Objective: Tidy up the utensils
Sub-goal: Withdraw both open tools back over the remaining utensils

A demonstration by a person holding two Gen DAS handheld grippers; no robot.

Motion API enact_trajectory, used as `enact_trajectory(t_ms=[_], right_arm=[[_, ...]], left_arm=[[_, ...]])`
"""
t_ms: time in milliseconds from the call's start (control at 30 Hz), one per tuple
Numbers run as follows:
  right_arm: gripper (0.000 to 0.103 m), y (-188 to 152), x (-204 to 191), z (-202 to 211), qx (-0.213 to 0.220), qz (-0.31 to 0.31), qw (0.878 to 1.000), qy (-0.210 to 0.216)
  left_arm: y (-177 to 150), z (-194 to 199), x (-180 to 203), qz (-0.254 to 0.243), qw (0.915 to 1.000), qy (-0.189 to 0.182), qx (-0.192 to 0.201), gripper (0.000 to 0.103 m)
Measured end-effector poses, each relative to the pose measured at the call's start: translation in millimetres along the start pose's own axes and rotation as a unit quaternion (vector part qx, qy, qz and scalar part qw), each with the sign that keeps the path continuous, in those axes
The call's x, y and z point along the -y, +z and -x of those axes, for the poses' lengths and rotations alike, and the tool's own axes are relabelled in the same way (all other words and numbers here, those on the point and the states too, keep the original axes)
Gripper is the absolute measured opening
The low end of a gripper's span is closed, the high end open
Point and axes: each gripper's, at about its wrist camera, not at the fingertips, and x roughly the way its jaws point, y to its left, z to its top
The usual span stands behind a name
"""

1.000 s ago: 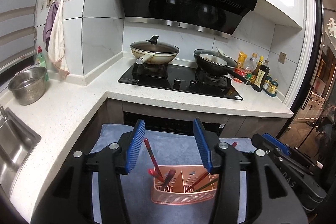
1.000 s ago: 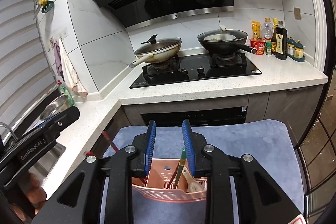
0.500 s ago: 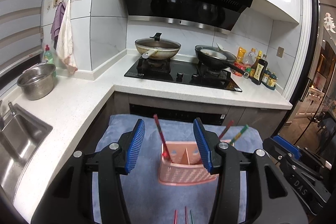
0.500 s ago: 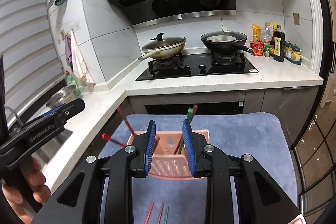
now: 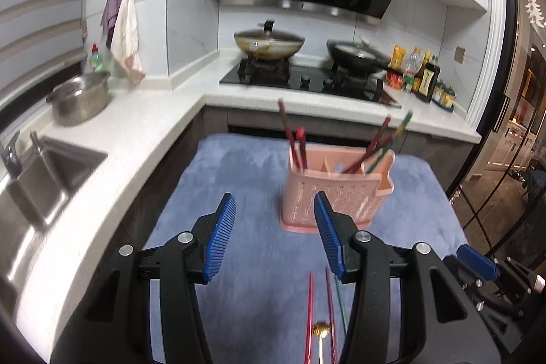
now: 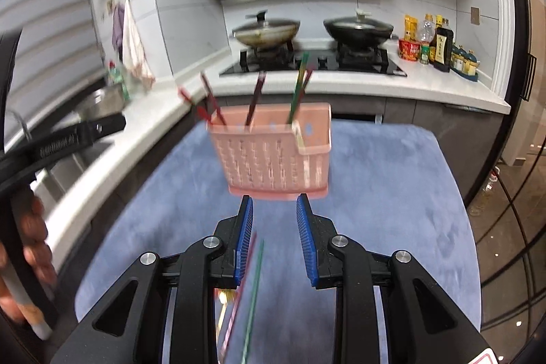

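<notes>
A pink slotted utensil holder (image 5: 336, 193) stands on the blue mat (image 5: 239, 179), also in the right wrist view (image 6: 273, 152). Several red and green chopsticks (image 5: 293, 135) stand in it. Loose red chopsticks (image 5: 310, 312), a green chopstick (image 6: 254, 289) and a gold utensil (image 5: 321, 330) lie on the mat nearer me. My left gripper (image 5: 274, 234) is open and empty, just short of the holder. My right gripper (image 6: 274, 237) is open and empty, above the loose chopsticks.
A white L-shaped counter (image 5: 136, 125) wraps left and back, with a sink (image 5: 44, 173), a steel pot (image 5: 80, 98), a hob with two pans (image 5: 307, 70) and sauce bottles (image 5: 426, 81). A glass door (image 5: 512, 159) stands on the right.
Both grippers have pulled back and away from the holder, which now stands farther ahead. Loose chopsticks on the mat have come into view near the fingers.
</notes>
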Motion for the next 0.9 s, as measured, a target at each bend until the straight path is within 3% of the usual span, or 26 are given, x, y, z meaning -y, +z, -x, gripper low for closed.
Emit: enact_trajectory(t_ms=[533, 900], right_arm=[[0.026, -125, -16, -10, -0.103, -0.017, 0.994, 0.011], [0.026, -172, -21, -19, -0.145, -0.028, 0.989, 0.015]], left_arm=[[-126, -1, -12, 0.000, 0.9951, 0.013, -0.098, 0.046], [-176, -10, -12, 0.010, 0.9888, 0.014, -0.148, 0.046]])
